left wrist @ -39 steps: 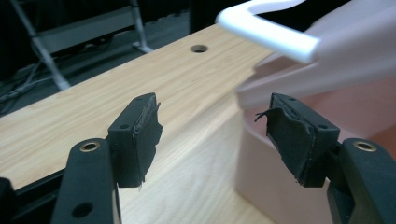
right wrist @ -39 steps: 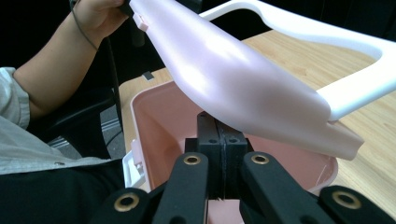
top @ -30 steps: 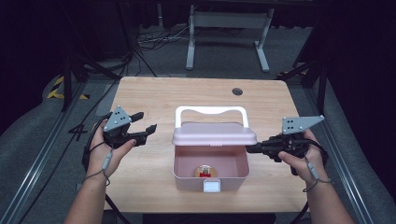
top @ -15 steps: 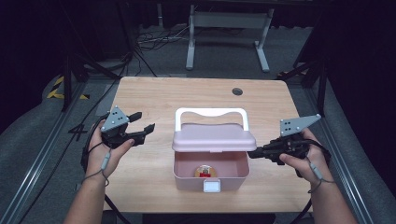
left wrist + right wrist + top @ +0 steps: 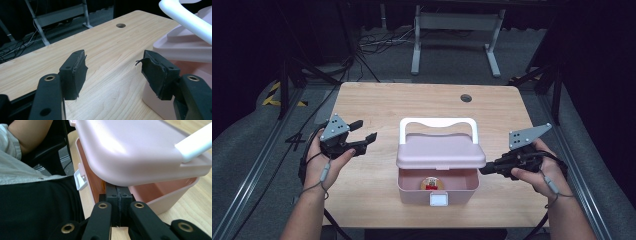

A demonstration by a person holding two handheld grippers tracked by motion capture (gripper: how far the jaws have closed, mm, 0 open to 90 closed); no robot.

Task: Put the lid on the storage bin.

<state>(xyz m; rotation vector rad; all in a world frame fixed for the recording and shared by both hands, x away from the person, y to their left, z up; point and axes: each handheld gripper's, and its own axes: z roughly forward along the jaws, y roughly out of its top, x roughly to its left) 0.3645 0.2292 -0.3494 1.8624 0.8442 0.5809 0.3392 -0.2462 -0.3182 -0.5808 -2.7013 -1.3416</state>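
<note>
A pink box [image 5: 412, 187] stands at the table's near middle, its pink lid [image 5: 441, 151] raised at the front so the inside shows. A white handle [image 5: 438, 122] stands up on the lid, and a white latch [image 5: 438, 200] hangs on the front wall. Inside lies a small round item with red on it [image 5: 430, 184]. My right gripper [image 5: 484, 170] is shut, and its tips [image 5: 117, 191] sit under the edge of the lid [image 5: 130, 150] above the box's rim [image 5: 162, 192]. My left gripper [image 5: 366, 130] is open to the left of the box, apart from it, with nothing between its pads [image 5: 77, 72].
The wooden table [image 5: 377, 107] has a round cable hole [image 5: 466, 97] at the back right. A metal stand [image 5: 457, 30] and loose cables [image 5: 367, 47] are on the floor behind. The person's torso [image 5: 37, 202] is close to the box's front.
</note>
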